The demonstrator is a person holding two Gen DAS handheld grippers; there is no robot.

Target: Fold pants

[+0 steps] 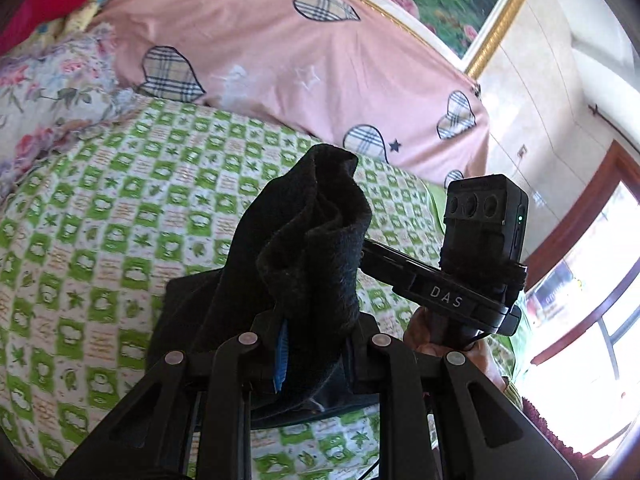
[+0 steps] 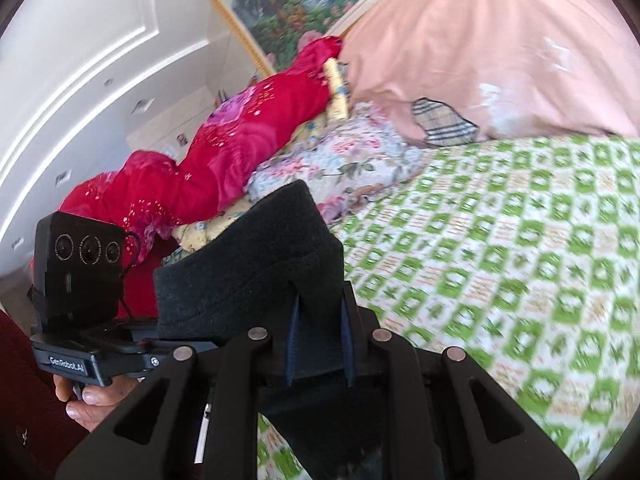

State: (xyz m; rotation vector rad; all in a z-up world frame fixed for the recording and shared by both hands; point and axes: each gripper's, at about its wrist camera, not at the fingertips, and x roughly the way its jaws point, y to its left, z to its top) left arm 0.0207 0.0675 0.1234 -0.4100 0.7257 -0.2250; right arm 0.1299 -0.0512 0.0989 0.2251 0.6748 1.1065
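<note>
Black fleecy pants [image 1: 304,248] bunch up right in front of each camera, pinched in both tongs and lifted clear of the green-and-white checked bedspread [image 1: 100,240]. The left tongs [image 1: 310,356] are clenched on a rumpled wad of the cloth that stands up past the fingertips, while more of the dark fabric hangs below and lies against the bed. The right tongs [image 2: 320,344] grasp a smoother folded edge of the same pants [image 2: 248,272], which sticks up and out to their left. Each tool shows in the other's view, close alongside: the right one to the right of the left tongs, the left one to the left of the right tongs. So the held edge seems to run short and roughly level between the two hands, with the rest of the garment trailing down toward the person. Ahead lie open bedspread, then a pink pillow with plaid hearts [image 1: 320,60] and a red floral quilt [image 2: 240,140]. I judge the coming move turns on carrying both grips forward together, neither hand being clearly nearer.
</note>
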